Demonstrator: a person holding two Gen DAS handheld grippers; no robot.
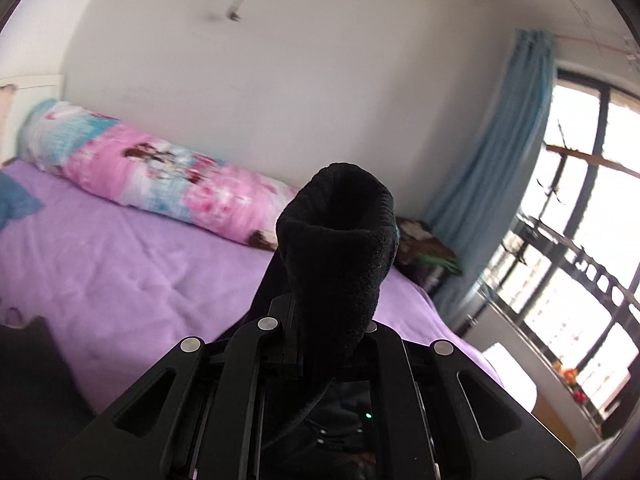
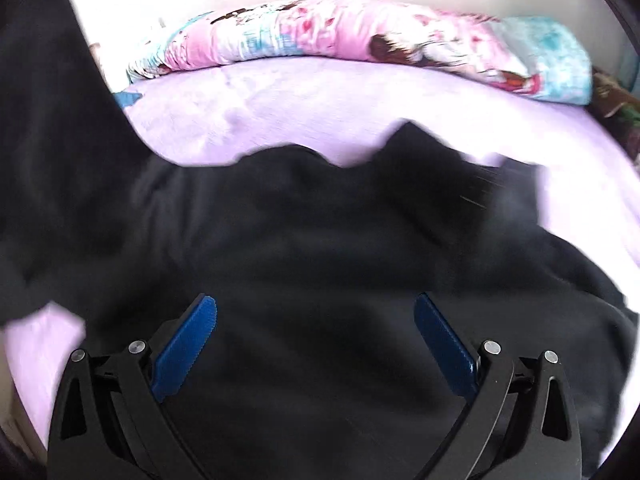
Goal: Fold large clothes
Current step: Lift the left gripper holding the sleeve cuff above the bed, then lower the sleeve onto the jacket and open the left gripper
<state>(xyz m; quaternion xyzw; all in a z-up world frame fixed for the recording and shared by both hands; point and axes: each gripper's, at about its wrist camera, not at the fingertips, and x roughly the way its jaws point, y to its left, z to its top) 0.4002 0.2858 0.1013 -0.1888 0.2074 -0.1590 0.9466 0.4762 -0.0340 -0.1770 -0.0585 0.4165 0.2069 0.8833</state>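
A large black garment (image 2: pixel 320 240) lies spread on the purple bed sheet (image 2: pixel 280 112) in the right wrist view, with one part rising up at the left edge. My right gripper (image 2: pixel 316 332) is open, its blue fingers (image 2: pixel 188 344) wide apart just above the black cloth. My left gripper (image 1: pixel 320 316) is shut on a cuff-like end of the black garment (image 1: pixel 340 240), which stands up out of the jaws and hides the fingertips. It is held above the purple sheet (image 1: pixel 120 264).
A pink and blue rolled quilt (image 1: pixel 160 176) lies along the white wall at the far side of the bed and shows in the right wrist view (image 2: pixel 360 36). A blue curtain (image 1: pixel 500 184) and window (image 1: pixel 580 240) are at the right. A dark pile (image 1: pixel 424 248) sits at the bed's far corner.
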